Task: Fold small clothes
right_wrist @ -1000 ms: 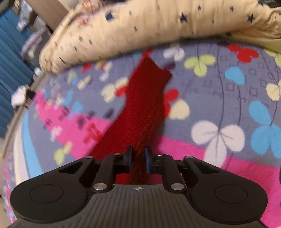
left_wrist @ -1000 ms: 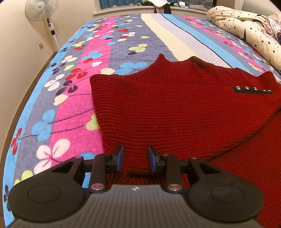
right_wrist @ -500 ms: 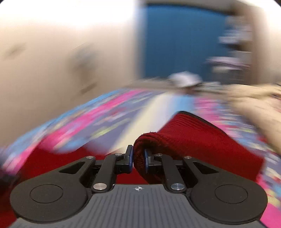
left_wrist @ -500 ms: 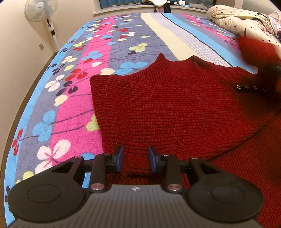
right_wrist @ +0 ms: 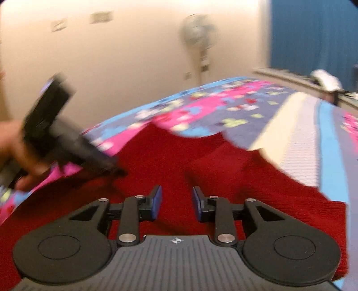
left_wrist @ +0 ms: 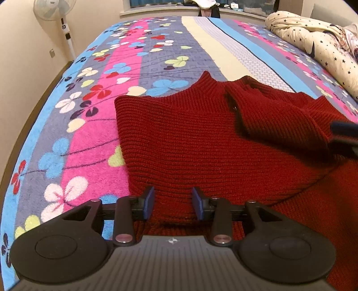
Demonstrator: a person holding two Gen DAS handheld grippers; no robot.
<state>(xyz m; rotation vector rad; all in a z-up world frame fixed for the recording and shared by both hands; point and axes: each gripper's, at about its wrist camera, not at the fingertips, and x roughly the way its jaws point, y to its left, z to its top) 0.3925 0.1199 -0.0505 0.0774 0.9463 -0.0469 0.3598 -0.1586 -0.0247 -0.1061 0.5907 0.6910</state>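
Red sweater point(left_wrist: 201, 138) under both parted, empty fingers point(left_wrist: 148, 200); person's hand point(right_wrist: 13, 143) only in right view.

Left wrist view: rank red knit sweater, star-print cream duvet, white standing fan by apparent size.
1. Red knit sweater, largest by far, though nearest the camera.
2. Star-print cream duvet, partly cut off by the frame.
3. White standing fan, smallest and far off.
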